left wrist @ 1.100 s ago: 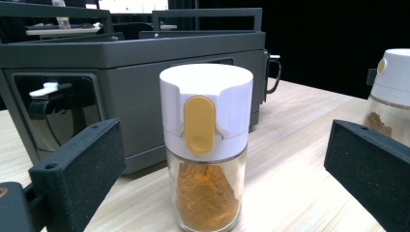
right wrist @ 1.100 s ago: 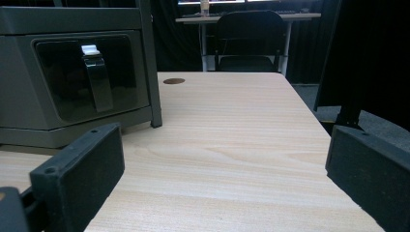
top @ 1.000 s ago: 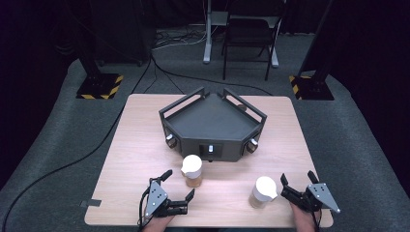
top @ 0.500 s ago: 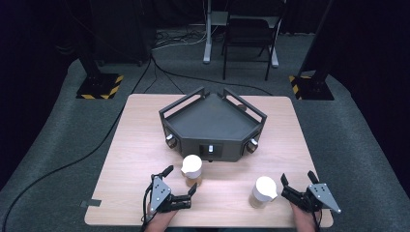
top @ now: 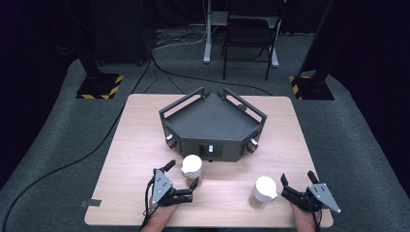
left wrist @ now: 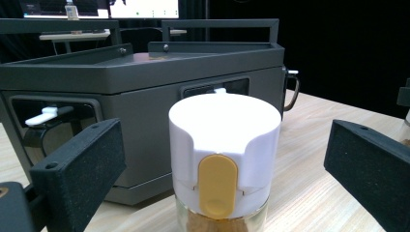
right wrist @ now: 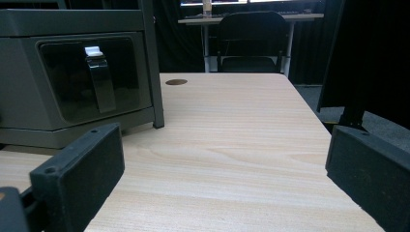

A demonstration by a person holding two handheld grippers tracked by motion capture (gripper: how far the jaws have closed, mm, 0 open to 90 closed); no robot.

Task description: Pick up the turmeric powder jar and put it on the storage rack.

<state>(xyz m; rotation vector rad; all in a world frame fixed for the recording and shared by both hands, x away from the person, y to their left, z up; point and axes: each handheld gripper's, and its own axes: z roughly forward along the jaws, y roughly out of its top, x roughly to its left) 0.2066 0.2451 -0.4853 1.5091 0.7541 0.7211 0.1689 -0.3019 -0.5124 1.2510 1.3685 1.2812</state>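
Two black handheld grippers: left gripper (top: 180, 180) at lower left of the high view, right gripper (top: 292, 182) at lower right. Grey three-cornered plate on top of each. Black cable trailing off the bottom edge from the left one. Blocky matte jaws, foam-textured, one small screw hole near each tip.

My high view hangs above the near edge of the pale wooden table (top: 145, 145) and looks forward and down, taking in the whole top and the grey carpet beyond; my left gripper view sits low on the tabletop, very close to the white-lidded glass jar with a yellow tab (left wrist: 225, 154), facing the dark grey angular metal box (left wrist: 145, 96); my right gripper view, equally low, faces along the table's far right side towards a black chair (right wrist: 251, 41); all three share that box.
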